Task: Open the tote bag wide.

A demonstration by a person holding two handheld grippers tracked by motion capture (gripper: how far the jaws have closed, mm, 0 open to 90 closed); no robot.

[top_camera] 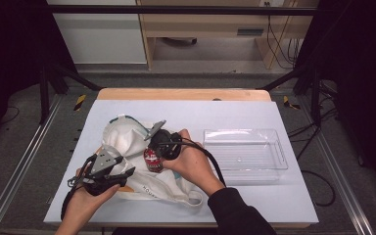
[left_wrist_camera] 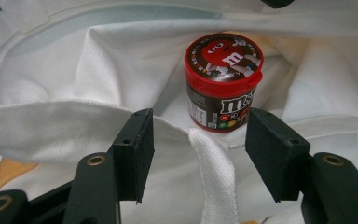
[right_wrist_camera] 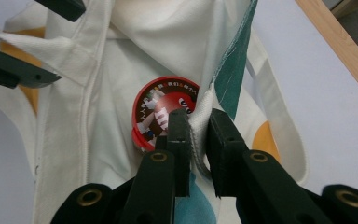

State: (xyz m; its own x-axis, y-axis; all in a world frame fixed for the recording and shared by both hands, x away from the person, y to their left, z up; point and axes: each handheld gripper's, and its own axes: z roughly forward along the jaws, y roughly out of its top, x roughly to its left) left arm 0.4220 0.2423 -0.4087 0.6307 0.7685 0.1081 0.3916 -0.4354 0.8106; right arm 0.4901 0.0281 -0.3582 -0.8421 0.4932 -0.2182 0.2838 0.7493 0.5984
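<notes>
my right gripper (right_wrist_camera: 196, 135) clenched on edge of cloth bag (top_camera: 127, 142). my left gripper (left_wrist_camera: 198, 144) released, jaws astride bag strap (left_wrist_camera: 214, 177), not pinching. candy jar (left_wrist_camera: 223, 81) upright inside bag mouth, beside right jaws. risk: one-sided lift of bag edge tips jar; thin fabric slips from pads; clear tray (top_camera: 245, 155) well apart.

left gripper (left_wrist_camera: 199, 154): fingers apart | right gripper (right_wrist_camera: 196, 140): fingers pinched together
</notes>
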